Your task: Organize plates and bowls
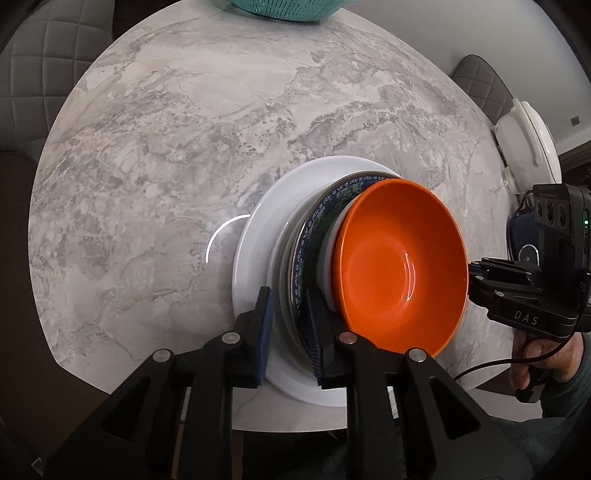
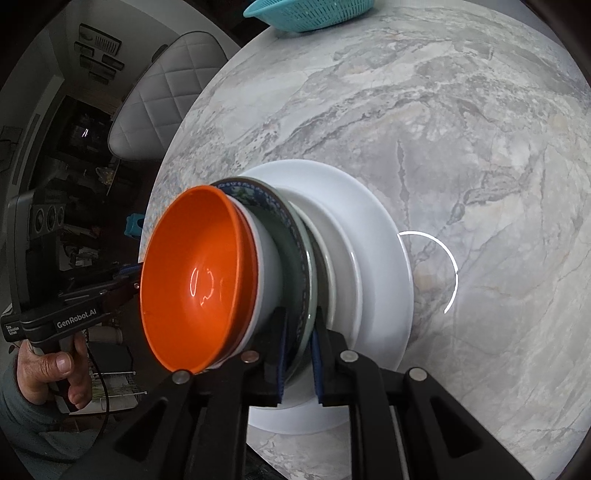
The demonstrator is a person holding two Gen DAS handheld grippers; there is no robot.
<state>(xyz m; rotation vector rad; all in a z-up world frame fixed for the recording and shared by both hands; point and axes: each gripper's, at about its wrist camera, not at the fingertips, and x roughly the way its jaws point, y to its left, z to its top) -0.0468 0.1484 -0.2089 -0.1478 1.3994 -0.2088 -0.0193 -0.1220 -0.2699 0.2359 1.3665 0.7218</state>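
Observation:
A stack stands on the marble table: a large white plate at the bottom, a blue-patterned plate above it, then a white bowl with an orange bowl on top. My left gripper straddles the patterned plate's rim, and its pads stand slightly off it. From the opposite side my right gripper is shut on the same rim. Each gripper's tips are hidden behind the orange bowl in the other's view.
A teal slotted basket sits at the table's far edge. A white lidded appliance stands at the right edge. Quilted grey chairs surround the table. A person's hand holds each gripper handle.

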